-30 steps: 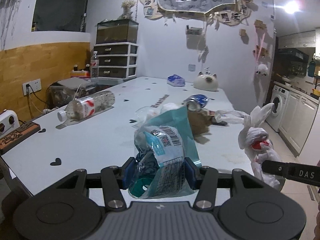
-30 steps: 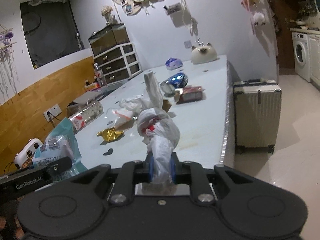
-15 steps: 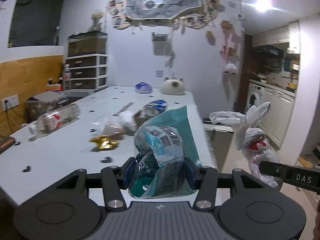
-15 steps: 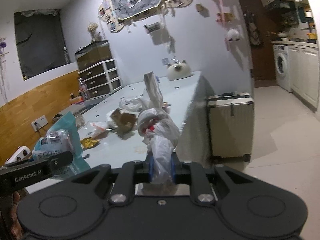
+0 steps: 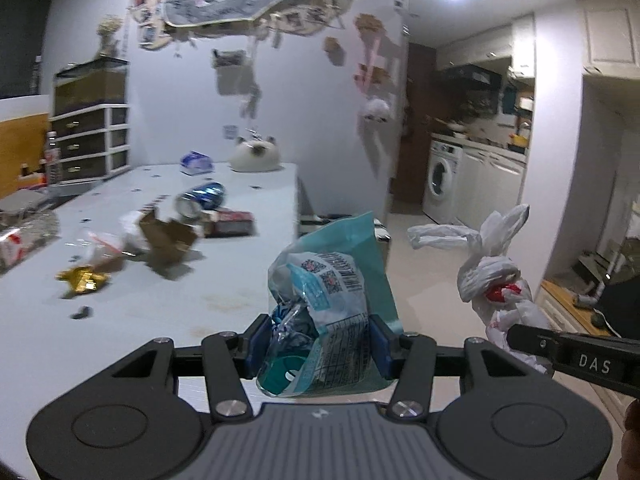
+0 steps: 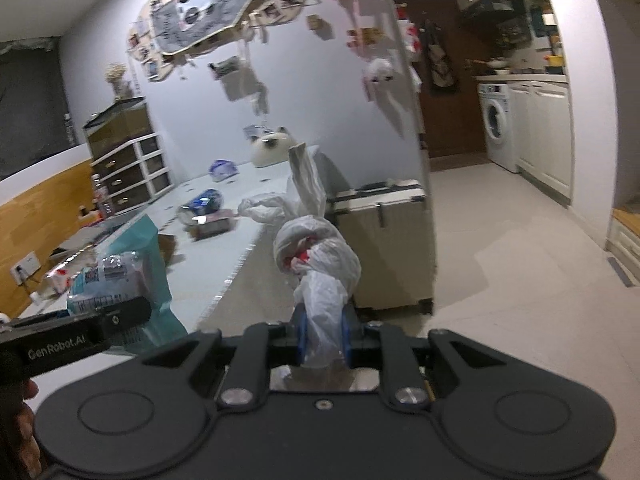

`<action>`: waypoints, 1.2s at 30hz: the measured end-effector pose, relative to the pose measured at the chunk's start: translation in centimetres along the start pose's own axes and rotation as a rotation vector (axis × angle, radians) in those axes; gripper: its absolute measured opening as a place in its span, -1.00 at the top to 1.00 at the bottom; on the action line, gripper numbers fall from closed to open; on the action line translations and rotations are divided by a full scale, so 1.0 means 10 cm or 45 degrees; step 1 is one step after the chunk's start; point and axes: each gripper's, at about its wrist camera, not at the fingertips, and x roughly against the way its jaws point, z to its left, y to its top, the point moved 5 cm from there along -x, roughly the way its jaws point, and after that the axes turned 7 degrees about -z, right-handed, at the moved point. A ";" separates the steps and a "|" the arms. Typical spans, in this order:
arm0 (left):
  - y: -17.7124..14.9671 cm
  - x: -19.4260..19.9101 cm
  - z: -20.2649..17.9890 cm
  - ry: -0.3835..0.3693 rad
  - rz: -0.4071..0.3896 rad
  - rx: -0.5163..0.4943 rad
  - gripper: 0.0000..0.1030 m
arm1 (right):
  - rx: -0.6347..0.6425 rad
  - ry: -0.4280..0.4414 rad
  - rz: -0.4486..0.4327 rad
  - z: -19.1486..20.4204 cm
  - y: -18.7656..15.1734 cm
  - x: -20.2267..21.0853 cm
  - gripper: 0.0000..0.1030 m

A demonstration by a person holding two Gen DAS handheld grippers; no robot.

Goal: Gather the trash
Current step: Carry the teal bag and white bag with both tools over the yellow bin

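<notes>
My left gripper is shut on a teal snack wrapper, held up past the table's right front corner. The wrapper also shows in the right wrist view. My right gripper is shut on a knotted white plastic bag with something red inside, held over the floor; it also shows in the left wrist view. On the white table lie a gold foil wrapper, torn brown cardboard, a blue can, a dark red packet and a plastic bottle.
A cat-shaped ornament and a blue pack sit at the table's far end. A silver suitcase stands on the floor beside the table. A washing machine and cabinets line the right wall. Drawers stand at the back left.
Both grippers have swung right and away from the table with their loads still held. The view now reaches the floor, suitcase and kitchen area.
</notes>
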 end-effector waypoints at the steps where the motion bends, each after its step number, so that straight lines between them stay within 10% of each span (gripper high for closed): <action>1: -0.03 -0.04 -0.06 -0.016 0.010 -0.008 -0.01 | -0.007 -0.017 0.001 -0.07 -0.02 0.00 0.66; 20: -1.14 -1.27 -0.85 -0.192 0.318 -0.066 -0.01 | -0.183 -0.272 0.283 -1.17 -1.12 -0.62 0.66; 36: -2.34 -2.69 -0.66 -0.098 0.603 0.055 -0.02 | -0.490 -0.313 0.513 -1.72 -2.19 -1.86 0.66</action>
